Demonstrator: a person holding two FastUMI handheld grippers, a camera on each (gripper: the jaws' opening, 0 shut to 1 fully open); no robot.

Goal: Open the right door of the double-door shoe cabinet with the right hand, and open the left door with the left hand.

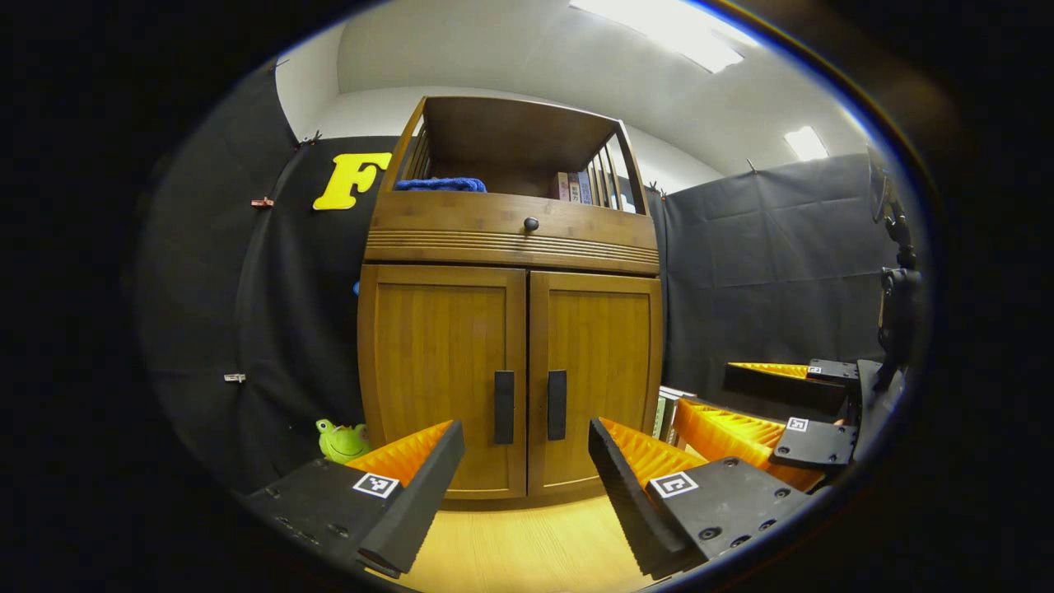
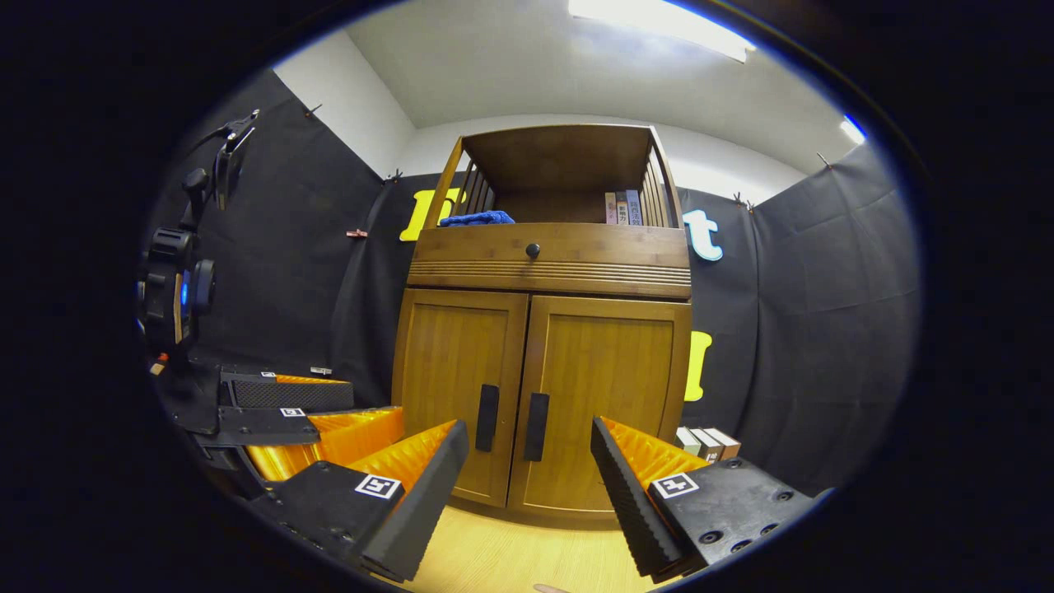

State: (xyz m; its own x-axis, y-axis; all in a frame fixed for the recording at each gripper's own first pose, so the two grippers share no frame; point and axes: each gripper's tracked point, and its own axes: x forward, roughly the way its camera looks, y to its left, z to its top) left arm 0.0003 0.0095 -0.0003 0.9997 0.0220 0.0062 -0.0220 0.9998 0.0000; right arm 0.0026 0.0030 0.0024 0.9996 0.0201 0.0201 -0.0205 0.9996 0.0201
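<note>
the cabinet [image 1: 510, 329] stands ahead of both grippers on a pale wood floor [image 1: 527, 543], against the black booth wall, with both doors closed. the left door [image 1: 445, 362] and right door [image 1: 597, 362] meet at the middle, each with a dark upright handle near the seam: left handle [image 1: 504, 406], right handle [image 1: 557, 404]. above the doors is a drawer [image 1: 510, 231] with a small round knob [image 1: 531, 223], and above that an open shelf holding a blue cloth [image 1: 440, 184] and a few books [image 1: 574, 187]. the left gripper [image 1: 527, 494] has its fingers spread wide, holding nothing, well short of the doors. the right gripper [image 2: 531, 494] is likewise spread and empty, facing the seam from a little to the right; in the left gripper view it sits off to the right, apart from the cabinet. a green frog toy [image 1: 342, 441] sits on the floor by the cabinet's left side, and more books [image 2: 708, 445] lie by its right side.
</note>
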